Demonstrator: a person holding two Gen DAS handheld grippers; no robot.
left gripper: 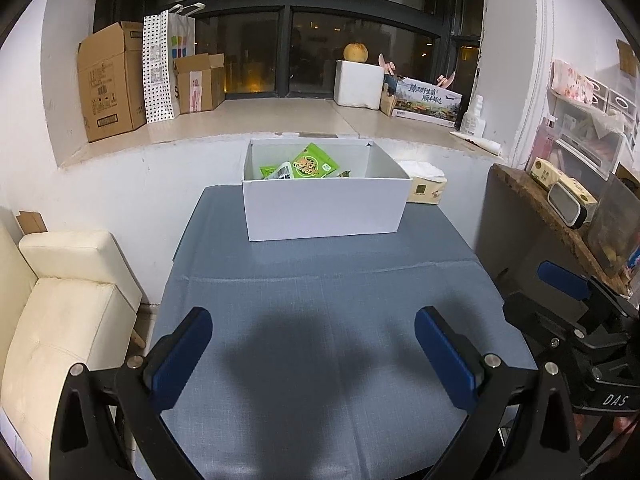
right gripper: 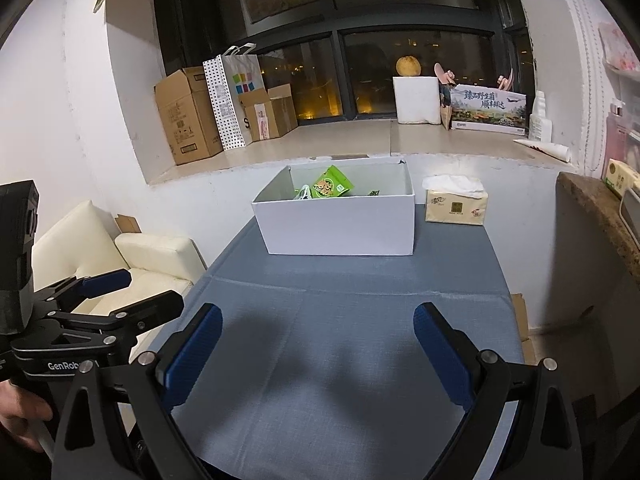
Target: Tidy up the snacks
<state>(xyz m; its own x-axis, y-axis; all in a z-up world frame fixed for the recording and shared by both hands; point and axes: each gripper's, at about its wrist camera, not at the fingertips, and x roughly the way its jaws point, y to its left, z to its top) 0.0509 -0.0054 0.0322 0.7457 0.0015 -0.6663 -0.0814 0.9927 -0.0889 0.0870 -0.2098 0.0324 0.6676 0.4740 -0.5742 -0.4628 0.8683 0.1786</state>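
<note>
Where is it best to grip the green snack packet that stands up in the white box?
Probably its upper edge, from above: the green snack packet leans with its top above the rim of the white box, whose walls block any side approach.

Left claw (left gripper: 313,354): black angular frame, two flat blue ribbed pads (left gripper: 181,360), round silver screws at the pivots. Right claw (right gripper: 318,354): same build, blue pads (right gripper: 444,354) on black arms with triangular cut-outs. White lettering on the housings: "DAS" on the right unit, "GenRob…" on the left.
</note>
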